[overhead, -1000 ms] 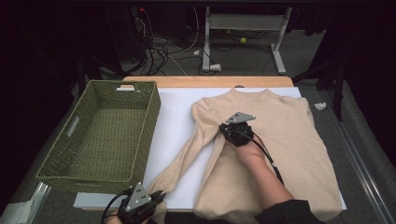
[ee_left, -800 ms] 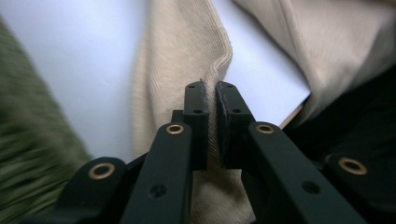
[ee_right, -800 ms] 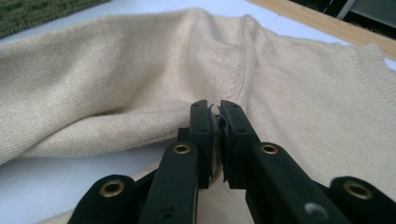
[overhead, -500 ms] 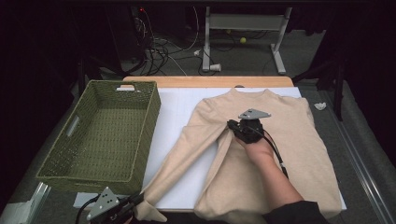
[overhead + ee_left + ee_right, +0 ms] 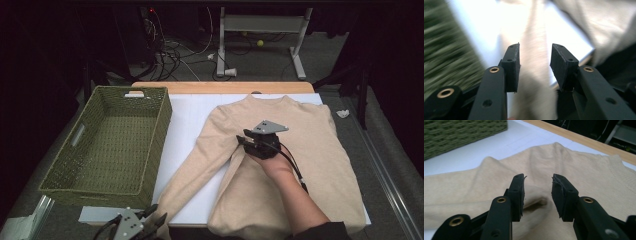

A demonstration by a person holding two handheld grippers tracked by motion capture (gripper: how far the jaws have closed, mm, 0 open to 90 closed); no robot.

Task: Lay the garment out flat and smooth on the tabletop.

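Both grippers, left gripper (image 5: 159, 218) and right gripper (image 5: 242, 142), are just opening (jaws apart, nothing pinched), releasing the sweater's (image 5: 310, 150) straightened sleeve (image 5: 197, 167) for folding.

We get heavy motion blur in the left gripper view: the basket (image 5: 446, 47) is green streaks, weave unreadable, and the sleeve (image 5: 534, 65) a pale smear. In the high view the left gripper (image 5: 135, 226) is cut off by the bottom edge, its hand out of frame. The sweater (image 5: 295, 165) is partly hidden under the person's forearm (image 5: 300, 200), its hem clipped near the bottom edge. We can't identify the small white scrap (image 5: 342, 113) beside it.
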